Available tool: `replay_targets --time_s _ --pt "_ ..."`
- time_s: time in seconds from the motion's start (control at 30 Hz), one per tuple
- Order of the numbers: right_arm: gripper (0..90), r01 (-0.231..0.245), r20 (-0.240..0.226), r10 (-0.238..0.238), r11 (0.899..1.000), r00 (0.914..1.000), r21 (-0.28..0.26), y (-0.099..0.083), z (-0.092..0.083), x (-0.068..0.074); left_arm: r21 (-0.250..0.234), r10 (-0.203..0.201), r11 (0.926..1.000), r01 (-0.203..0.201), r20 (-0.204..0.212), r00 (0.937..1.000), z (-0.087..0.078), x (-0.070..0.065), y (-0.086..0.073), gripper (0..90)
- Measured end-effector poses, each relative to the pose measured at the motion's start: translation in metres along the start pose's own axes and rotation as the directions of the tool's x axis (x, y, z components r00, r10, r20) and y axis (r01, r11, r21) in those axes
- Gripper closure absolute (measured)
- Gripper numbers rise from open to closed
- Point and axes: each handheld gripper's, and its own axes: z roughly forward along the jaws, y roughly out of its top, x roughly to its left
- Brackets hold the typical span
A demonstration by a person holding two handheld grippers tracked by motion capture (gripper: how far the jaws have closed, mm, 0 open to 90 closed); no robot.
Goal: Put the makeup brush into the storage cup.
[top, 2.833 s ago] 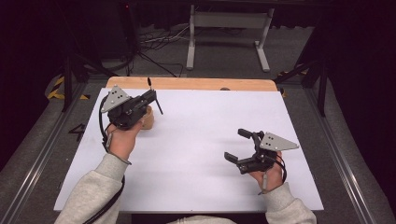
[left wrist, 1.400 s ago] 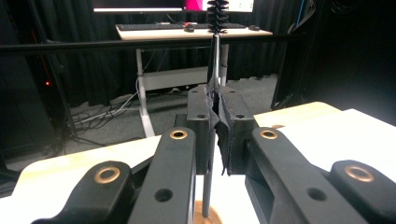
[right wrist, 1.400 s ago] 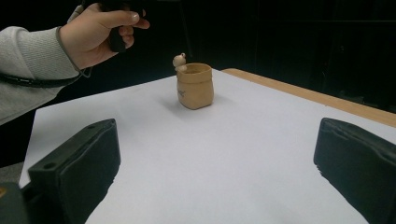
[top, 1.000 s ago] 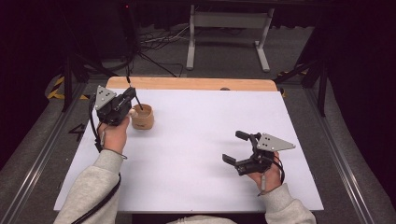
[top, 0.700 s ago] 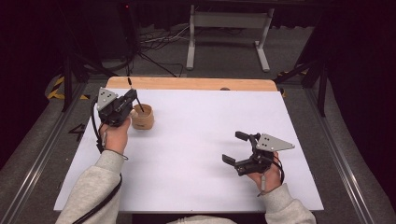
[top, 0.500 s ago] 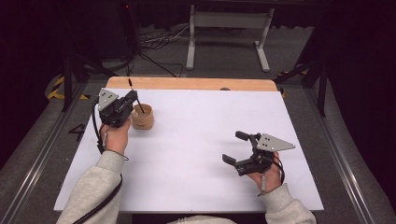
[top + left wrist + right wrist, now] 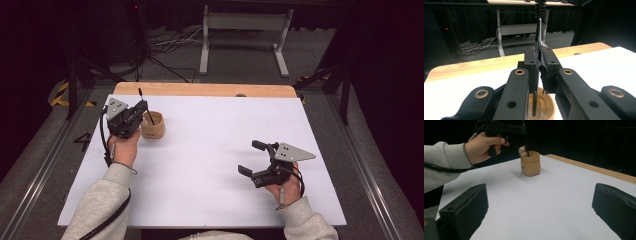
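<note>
1. Brush (image 7: 146, 111), thin and dark with a bristled tip: I have it pinched in the left gripper (image 7: 140, 111), whose jaws are closed tight on the shaft about mid-length, as the left gripper view shows (image 7: 539, 50). Nearly three seconds back I carried it tilted, above and beside the cup; a second back it was already over the cup, and since then the hand has barely shifted. My reading: the lowering is nearly done and the release comes next.
2. Cup (image 7: 152, 125), small, tan, round: it stands directly under the left gripper's jaws, its mouth open below them (image 7: 541, 110). In the right gripper view it sits on the sheet just beside the left hand (image 7: 483, 146), with a small pale figure at its rim (image 7: 522, 150).
3. Brush axis: long axis close to upright, leaning slightly. Bristle end points up and away above the jaws (image 7: 540, 7); plain end points down into the cup (image 7: 534, 105). Whether it touches the bottom I cannot tell.
4. Right gripper (image 7: 256, 159): jaws spread wide, nothing between them, resting well apart from the cup over the white sheet (image 7: 210, 150).
</note>
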Motion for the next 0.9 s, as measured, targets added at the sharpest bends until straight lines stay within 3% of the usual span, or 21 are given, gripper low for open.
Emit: replay_targets --time_s 0.2,0.3,0.33,0.37,0.6,0.73,0.9 --pt "1.0 0.001 -0.01 -0.001 1.0 0.9999 -0.002 0.001 0.003 0.0 0.007 0.011 0.9999 -0.011 0.005 0.9999 -0.004 0.0 0.0 81.4" --pt "1.0 0.003 -0.016 -0.003 1.0 0.9999 -0.002 0.002 0.006 -0.001 -0.011 0.011 0.9999 -0.01 0.026 0.9996 -0.008 0.002 0.0 64.0" --pt "1.0 0.003 -0.016 -0.003 1.0 0.9999 -0.004 0.003 0.006 -0.002 -0.015 0.004 0.9999 -0.003 0.027 0.9996 -0.009 0.002 0.001 54.0" --pt "1.0 0.003 -0.016 -0.003 1.0 0.9999 -0.004 0.003 0.006 -0.002 -0.023 -0.004 0.9997 0.005 0.032 0.9995 -0.012 0.004 0.001 54.0" --pt "0.8 0.002 -0.021 -0.002 1.0 0.9998 -0.021 0.007 0.009 -0.006 -0.08 -0.03 0.9961 0.036 0.071 0.997 -0.031 0.011 0.005 29.0" --pt "0.6 0.002 -0.023 -0.003 1.0 0.9997 -0.02 0.009 0.011 -0.007 -0.106 -0.043 0.993 0.053 0.096 0.9945 -0.044 0.014 0.008 23.6" --pt "0.5 0.006 -0.02 -0.007 1.0 0.9998 -0.03 0.011 0.009 -0.008 -0.141 -0.022 0.9891 0.043 0.149 0.9886 -0.057 0.012 0.01 17.5"
